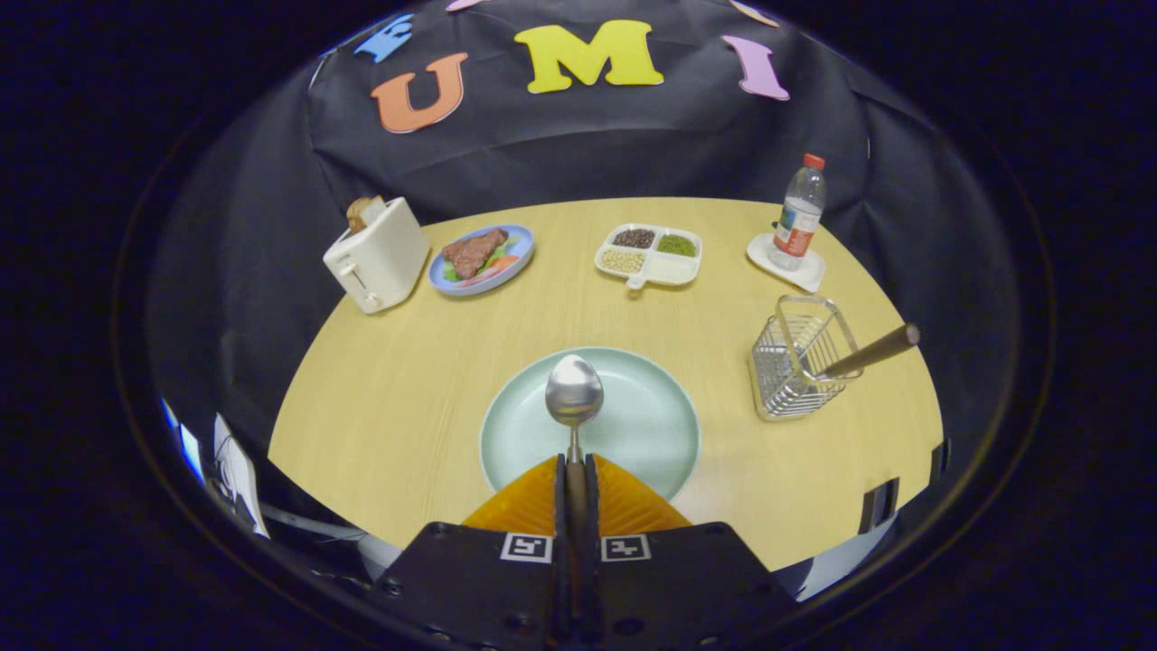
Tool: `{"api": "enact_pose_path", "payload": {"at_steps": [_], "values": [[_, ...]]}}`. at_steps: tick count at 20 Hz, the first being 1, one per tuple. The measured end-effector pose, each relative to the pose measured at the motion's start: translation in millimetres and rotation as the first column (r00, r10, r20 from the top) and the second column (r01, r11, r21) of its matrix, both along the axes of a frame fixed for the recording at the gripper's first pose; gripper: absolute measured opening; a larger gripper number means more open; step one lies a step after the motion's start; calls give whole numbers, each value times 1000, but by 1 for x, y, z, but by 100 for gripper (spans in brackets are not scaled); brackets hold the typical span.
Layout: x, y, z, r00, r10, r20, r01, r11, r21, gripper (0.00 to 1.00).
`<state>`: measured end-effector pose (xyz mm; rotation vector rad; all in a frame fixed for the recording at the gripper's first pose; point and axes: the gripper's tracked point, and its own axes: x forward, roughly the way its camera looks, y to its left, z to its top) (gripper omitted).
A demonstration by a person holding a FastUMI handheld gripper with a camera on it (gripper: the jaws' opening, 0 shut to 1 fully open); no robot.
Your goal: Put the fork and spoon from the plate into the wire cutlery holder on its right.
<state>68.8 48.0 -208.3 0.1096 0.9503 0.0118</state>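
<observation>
The tool has its two orange fingers pinched tight on the handle of the spoon, both pads pressing it, and the spoon's bowl sticks out just ahead of the fingertips, poised over the pale green plate. That plate sits on the wooden counter directly beyond the fingers. Off to the plate's right stands the wire cutlery holder, upright, and there's already a brown handle leaning out of it, slanting away to the right; the business end is down inside the wires and I can't make out what it is. Farther back on the counter, a water bottle stands on a small white dish beyond the holder. In the middle at the back there's a white divided tray with beans or grains in its compartments. Left of that is a blue plate carrying meat and vegetables, and just beside it a cream toaster with bread poking out of the top.
</observation>
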Motion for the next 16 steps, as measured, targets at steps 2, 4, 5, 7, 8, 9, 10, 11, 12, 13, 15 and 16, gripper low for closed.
{"api": "enact_pose_path", "payload": {"at_steps": [2, 4, 5, 7, 8, 9, 10, 11, 12, 13, 15, 16], "values": [[1, -16, 22, 999, -9, 35, 9, 1000, 8, 5], [1, -34, 44, 998, -16, 63, 16, 1000, 13, 5], [2, -43, 55, 997, -20, 77, 19, 1000, 18, 5], [4, -64, 77, 993, -40, 109, 37, 999, 26, 5], [6, -77, 89, 990, -54, 129, 50, 998, 33, 5], [7, -89, 97, 988, -64, 143, 60, 998, 36, 5], [7, -102, 107, 984, -78, 158, 72, 997, 40, 5], [8, -114, 114, 981, -88, 171, 83, 996, 41, 5], [10, -127, 120, 978, -101, 183, 94, 994, 47, 5], [9, -138, 121, 976, -113, 187, 106, 993, 50, 5], [10, -165, 120, 972, -145, 183, 137, 989, 55, 5], [11, -178, 118, 971, -159, 181, 152, 987, 56, 5]]}}
